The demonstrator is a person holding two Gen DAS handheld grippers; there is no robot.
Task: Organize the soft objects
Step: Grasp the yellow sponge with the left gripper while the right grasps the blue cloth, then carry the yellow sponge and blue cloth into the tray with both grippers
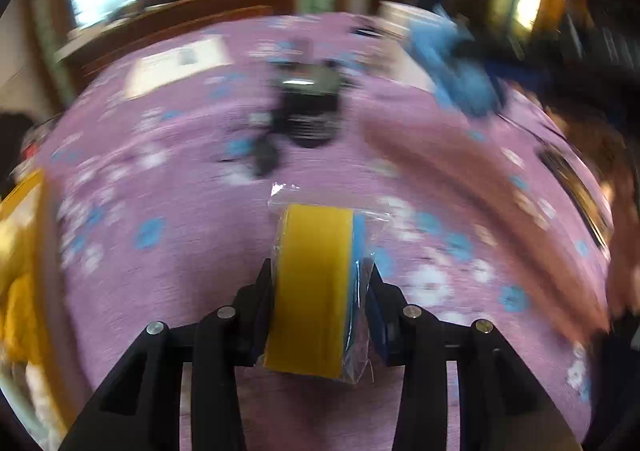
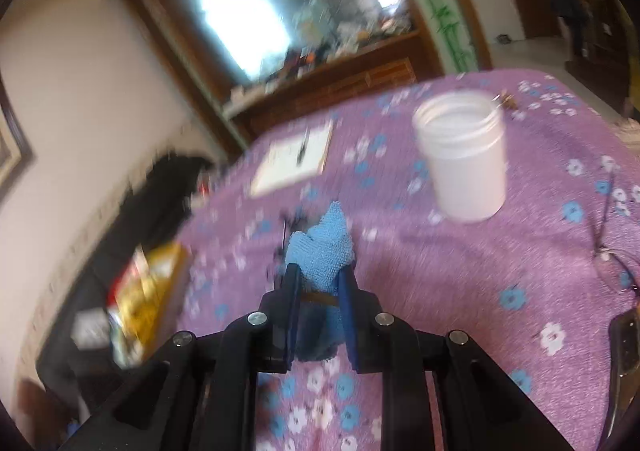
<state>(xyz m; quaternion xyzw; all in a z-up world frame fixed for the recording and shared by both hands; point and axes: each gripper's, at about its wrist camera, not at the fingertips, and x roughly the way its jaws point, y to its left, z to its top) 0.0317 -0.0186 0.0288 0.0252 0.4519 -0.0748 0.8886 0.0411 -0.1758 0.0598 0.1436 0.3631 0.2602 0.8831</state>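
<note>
Left gripper (image 1: 320,275): jaws closed on bagged yellow-blue sponge (image 1: 316,291), held clear above purple surface (image 1: 180,291), judged for carrying | right gripper (image 2: 320,279): jaws clamped on blue cloth (image 2: 322,247), lifted near white jar (image 2: 460,159) | frames blurred.

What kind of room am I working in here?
Probably a lived-in home, a dining or living room: a table under a purple floral tablecloth, a large wood-framed mirror above a cluttered sideboard, and eyeglasses left on the cloth.
</note>
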